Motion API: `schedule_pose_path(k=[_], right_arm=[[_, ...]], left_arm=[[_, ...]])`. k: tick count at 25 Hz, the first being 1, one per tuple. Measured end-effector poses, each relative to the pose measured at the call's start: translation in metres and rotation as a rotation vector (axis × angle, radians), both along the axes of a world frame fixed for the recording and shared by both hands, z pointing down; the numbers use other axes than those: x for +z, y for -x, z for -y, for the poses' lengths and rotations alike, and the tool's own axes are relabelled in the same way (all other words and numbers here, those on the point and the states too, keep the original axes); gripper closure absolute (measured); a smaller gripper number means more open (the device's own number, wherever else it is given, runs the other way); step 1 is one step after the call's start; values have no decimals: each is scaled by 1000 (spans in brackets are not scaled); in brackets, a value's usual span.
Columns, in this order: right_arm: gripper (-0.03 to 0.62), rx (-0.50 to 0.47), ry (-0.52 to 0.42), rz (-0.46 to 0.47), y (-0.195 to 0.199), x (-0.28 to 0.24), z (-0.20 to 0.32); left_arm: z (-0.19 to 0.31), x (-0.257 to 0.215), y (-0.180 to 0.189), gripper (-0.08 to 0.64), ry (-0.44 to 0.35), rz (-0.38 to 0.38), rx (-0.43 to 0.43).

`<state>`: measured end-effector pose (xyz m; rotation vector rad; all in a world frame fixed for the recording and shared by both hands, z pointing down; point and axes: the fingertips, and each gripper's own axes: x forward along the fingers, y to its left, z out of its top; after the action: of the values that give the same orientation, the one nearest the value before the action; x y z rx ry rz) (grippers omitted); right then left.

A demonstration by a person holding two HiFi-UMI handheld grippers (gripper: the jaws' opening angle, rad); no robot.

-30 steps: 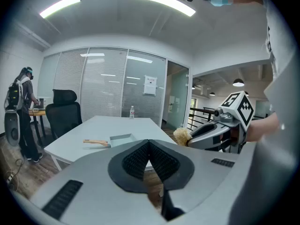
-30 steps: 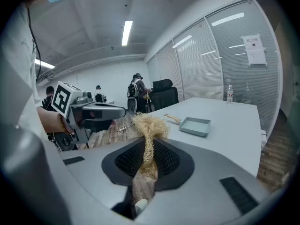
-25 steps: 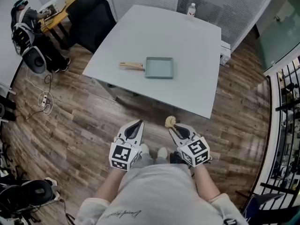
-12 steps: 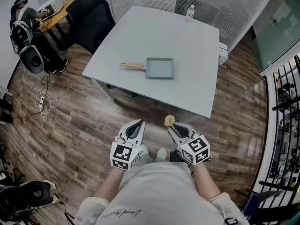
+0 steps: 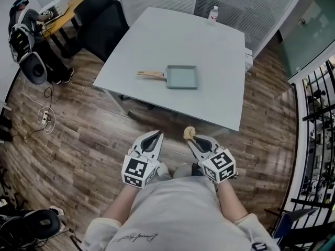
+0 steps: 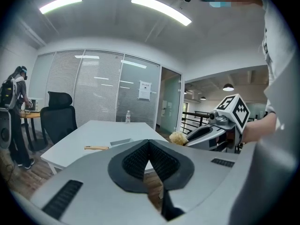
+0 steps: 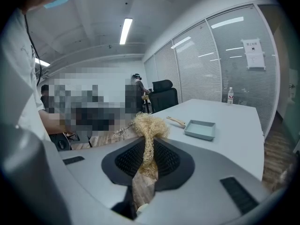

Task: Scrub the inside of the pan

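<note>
1. At the centre of the head view, a little above the middle, the pan (image 5: pixel 182 77) lies flat on the grey table (image 5: pixel 209 41). It is rectangular and pale blue-grey, and its wooden handle (image 5: pixel 152 75) points toward the left of the frame.
2. At the top edge of the table a bottle (image 5: pixel 213 13) stands upright, well apart from the pan.
3. In the lower centre of the head view both grippers are held side by side, close to the person's body. They are above the wooden floor (image 5: pixel 78 135), short of the table's near edge and well apart from the pan.
4. The left gripper (image 5: pixel 154 136) has its jaws clenched with nothing between them. In the left gripper view the ribbed pads meet at the tip, and the pan shows beyond them on the table.
5. The right gripper (image 5: pixel 192 139) has its jaws grasping a straw-coloured scrubber (image 5: pixel 189 134). In the right gripper view the fibres run down between the pads and a frizzy tuft sticks out past the tips. The pan sits to the right of the tuft in that view, out on the table.
6. In the upper left of the head view a black chair (image 5: pixel 102 20) stands beside the table's left edge. Farther left a person (image 5: pixel 21 33) stands by a small desk.
</note>
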<state>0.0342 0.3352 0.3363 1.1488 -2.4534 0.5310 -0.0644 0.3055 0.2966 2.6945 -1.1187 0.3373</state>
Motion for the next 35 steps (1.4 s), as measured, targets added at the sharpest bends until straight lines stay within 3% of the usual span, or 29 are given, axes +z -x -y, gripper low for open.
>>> schedule_pose_path(k=[6, 13, 25, 35], right_arm=[[523, -7, 9, -7, 7, 4, 5], [523, -22, 10, -1, 1, 11, 34], [523, -57, 15, 30, -19, 20, 146], [523, -124, -7, 27, -40, 11, 237]], left_arm=[[8, 4, 8, 549, 21, -30, -13], [33, 13, 3, 549, 19, -10, -25], [134, 15, -16, 549, 20, 2, -55], [217, 10, -30, 549, 17, -14, -151]])
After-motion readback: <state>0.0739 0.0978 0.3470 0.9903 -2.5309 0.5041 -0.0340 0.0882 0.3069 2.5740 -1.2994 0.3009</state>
